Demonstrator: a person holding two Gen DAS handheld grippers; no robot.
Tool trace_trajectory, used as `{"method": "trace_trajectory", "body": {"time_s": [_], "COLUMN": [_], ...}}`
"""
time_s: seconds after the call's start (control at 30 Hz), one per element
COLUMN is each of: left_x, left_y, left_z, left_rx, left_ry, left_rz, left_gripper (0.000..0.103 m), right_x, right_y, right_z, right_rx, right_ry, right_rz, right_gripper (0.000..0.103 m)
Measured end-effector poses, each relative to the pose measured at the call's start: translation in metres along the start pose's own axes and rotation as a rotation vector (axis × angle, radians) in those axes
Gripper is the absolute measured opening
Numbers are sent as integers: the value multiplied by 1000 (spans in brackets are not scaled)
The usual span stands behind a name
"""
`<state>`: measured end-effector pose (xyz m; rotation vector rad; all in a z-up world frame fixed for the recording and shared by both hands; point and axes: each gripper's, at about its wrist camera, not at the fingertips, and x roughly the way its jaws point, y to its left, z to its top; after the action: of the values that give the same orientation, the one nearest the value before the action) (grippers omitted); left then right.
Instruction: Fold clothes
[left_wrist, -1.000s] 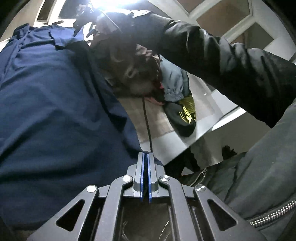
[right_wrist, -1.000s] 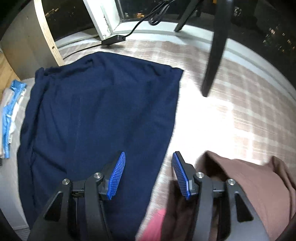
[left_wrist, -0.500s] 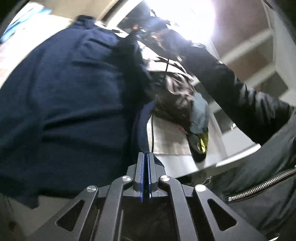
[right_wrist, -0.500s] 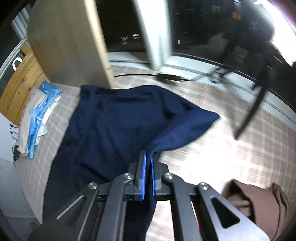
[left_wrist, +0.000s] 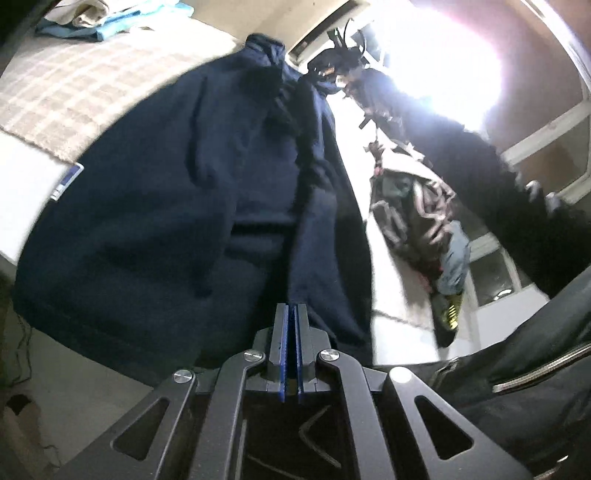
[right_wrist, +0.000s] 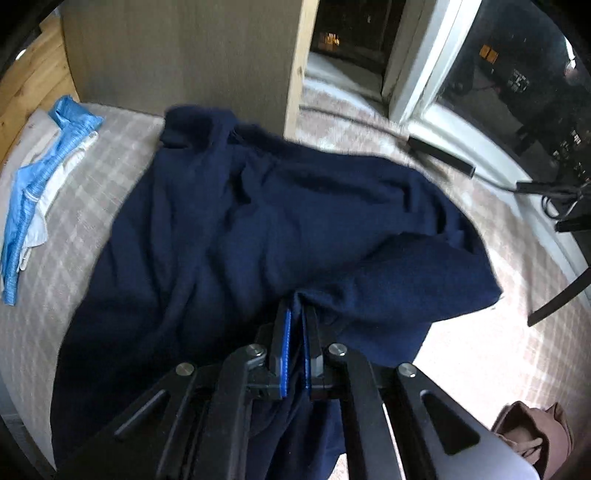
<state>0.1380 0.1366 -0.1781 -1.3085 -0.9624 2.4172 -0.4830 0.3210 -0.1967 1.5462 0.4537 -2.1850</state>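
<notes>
Two claws: we clench the left gripper (left_wrist: 290, 343) and right gripper (right_wrist: 295, 347) on one navy garment (right_wrist: 258, 221).
Garment: spread ahead of both claws on the checked cover (right_wrist: 461, 350).
Technique: we'd carry both edges across level, taut.

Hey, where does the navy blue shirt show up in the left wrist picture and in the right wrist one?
Left wrist: navy blue shirt fills left and centre, above the shut left gripper.
Right wrist: it spreads across the centre, an edge pinched in the right gripper.
Shared landmark: the light blue clothes on the checked cover.
</notes>
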Motion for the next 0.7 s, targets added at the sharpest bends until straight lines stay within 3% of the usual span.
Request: {"method": "trace_trajectory", "body": {"time_s": [0.1, 0.23, 0.27, 0.33, 0.4, 0.47, 0.5, 0.57, 0.6, 0.67, 0.7], "left_x": [-17, -6, -2, 4, 8, 1, -4, -13, -15, -19, -21], "left_y": [-2, 17, 18, 19, 19, 18, 17, 15, 11, 5, 1], "left_z": [-1, -8, -9, -11, -13, -12, -12, -10, -6, 3, 7], "left_rx": [-5, -64, -62, -56, -42, -33, -34, -8, 19, 73, 100], "left_ry": [-60, -17, -1, 31, 58, 83, 92, 99, 102, 108, 111], "left_rz": [8, 44, 46, 50, 59, 82, 91, 103, 111, 126, 134], "left_gripper": [2, 2, 2, 2, 4, 14, 14, 14, 15, 29, 31], "right_x": [-15, -2, 3, 1, -14, -46, -61, -88, -88, -88, -85], "right_y": [-2, 5, 9, 13, 14, 6, 0, -21, -27, -38, -36], "right_z": [3, 2, 0, -5, -11, -27, -36, -66, -80, -109, -114], "right_rx": [-7, -29, -38, -57, -74, -85, -81, -53, -33, 8, 13], "right_ry": [-22, 11, 28, 36, 17, -24, -47, -82, -71, -44, -20], "right_rz": [11, -1, -1, 13, 44, 81, 106, 147, 158, 178, 177], "right_gripper": [5, 7, 10, 27, 32, 38, 43, 45, 45, 45, 45]}}
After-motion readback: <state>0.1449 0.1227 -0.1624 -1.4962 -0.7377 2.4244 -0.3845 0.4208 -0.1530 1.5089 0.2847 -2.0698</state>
